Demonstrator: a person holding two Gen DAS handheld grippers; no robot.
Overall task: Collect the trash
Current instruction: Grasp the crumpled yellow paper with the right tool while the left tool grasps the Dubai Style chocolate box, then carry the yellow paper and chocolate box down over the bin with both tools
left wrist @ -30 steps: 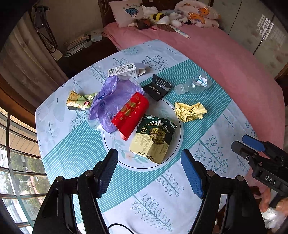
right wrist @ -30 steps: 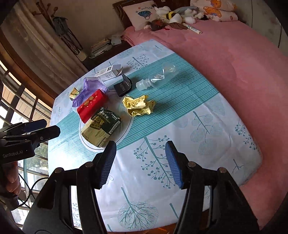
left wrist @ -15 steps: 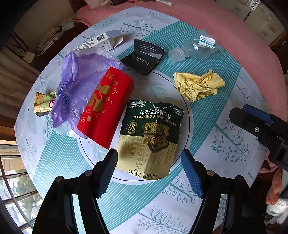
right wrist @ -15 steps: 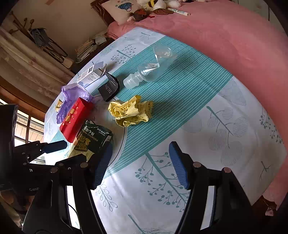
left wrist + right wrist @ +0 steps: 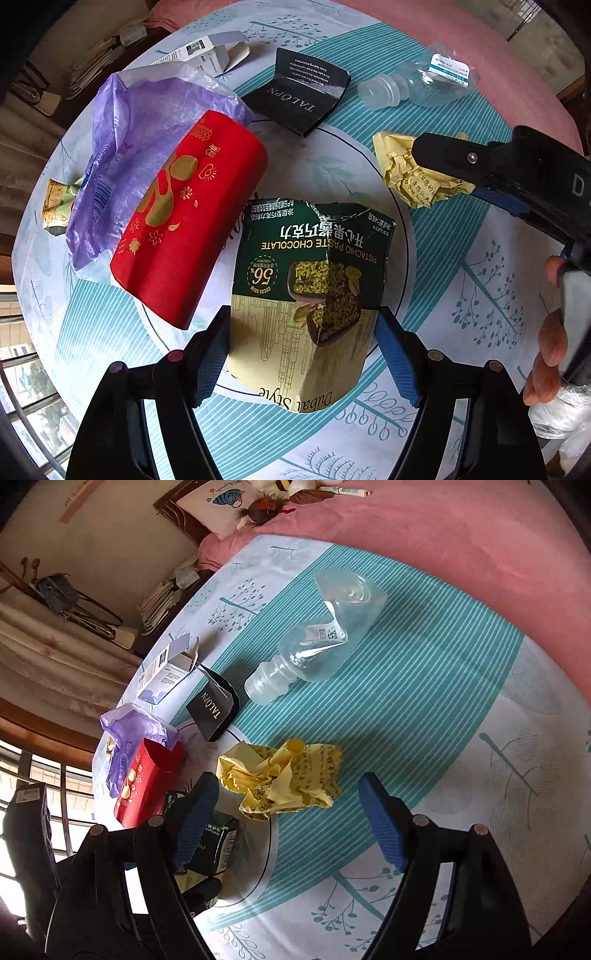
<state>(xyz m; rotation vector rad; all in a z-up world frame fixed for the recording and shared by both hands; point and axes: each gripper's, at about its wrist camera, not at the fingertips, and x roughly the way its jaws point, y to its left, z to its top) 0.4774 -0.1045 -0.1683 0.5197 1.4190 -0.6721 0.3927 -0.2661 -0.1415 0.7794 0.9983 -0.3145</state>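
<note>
Trash lies on a round table. My left gripper (image 5: 303, 354) is open, its fingers either side of the near end of a green chocolate pouch (image 5: 310, 291). My right gripper (image 5: 286, 819) is open, just short of a crumpled yellow paper (image 5: 280, 775), which also shows in the left wrist view (image 5: 410, 177). A red box (image 5: 188, 218), a purple plastic bag (image 5: 136, 122), a black TALON card (image 5: 299, 92), a crushed clear bottle (image 5: 317, 642), a white carton (image 5: 166, 672) and a small green wrapper (image 5: 55, 199) lie around.
The table has a teal and white tablecloth (image 5: 424, 672). A pink bed (image 5: 443, 535) with pillows stands behind it. A window with bars (image 5: 48, 782) is at the left. A hand with a clear bag (image 5: 561, 417) shows at the right of the left wrist view.
Both grippers have come down and forward. The left now brackets the green pouch. The right has closed in on the yellow paper.
</note>
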